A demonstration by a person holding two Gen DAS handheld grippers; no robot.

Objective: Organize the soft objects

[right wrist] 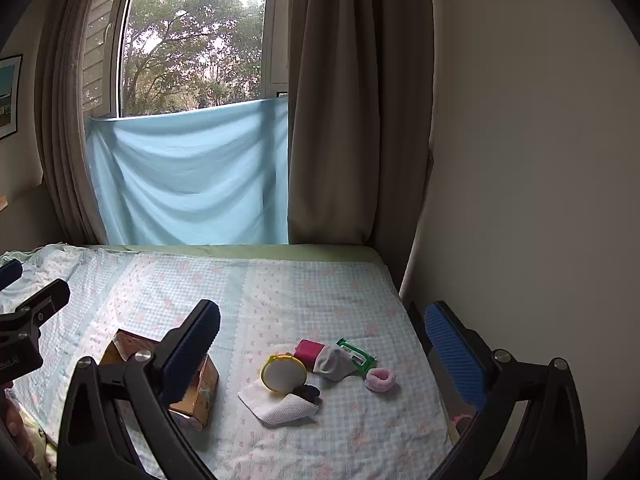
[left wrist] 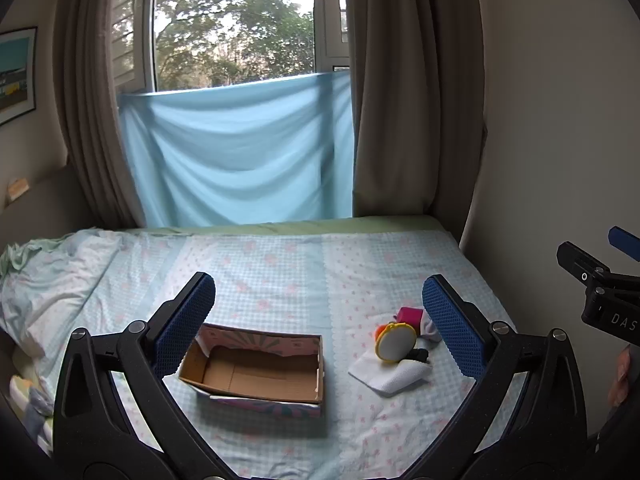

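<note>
On the bed (right wrist: 320, 292), the pile of soft things lay ahead of and below the right hand-held gripper (right wrist: 320, 340), almost centred between its fingers — the white folded cloth (right wrist: 276, 402) nearest, with a round yellow-rimmed item (right wrist: 283, 374) resting on it, then a magenta block (right wrist: 309, 349), a grey sock (right wrist: 334, 362), a green wipes packet (right wrist: 356, 354) and a pink scrunchie (right wrist: 381, 379) strung out to the right. The open cardboard box (left wrist: 256, 364) sat to the left of the pile, apart from it, squarely between the fingers of the left hand-held gripper (left wrist: 318, 316), its long side running across the view. By my reading the right hand was the nearer to the pile, the left to the box. Both hand-held grippers stood wide open and held nothing. A small dark item beside the round one was too unclear to name — and in the left view the right finger hid the packet and scrunchie, while in the right view the left finger covered much of the box.
</note>
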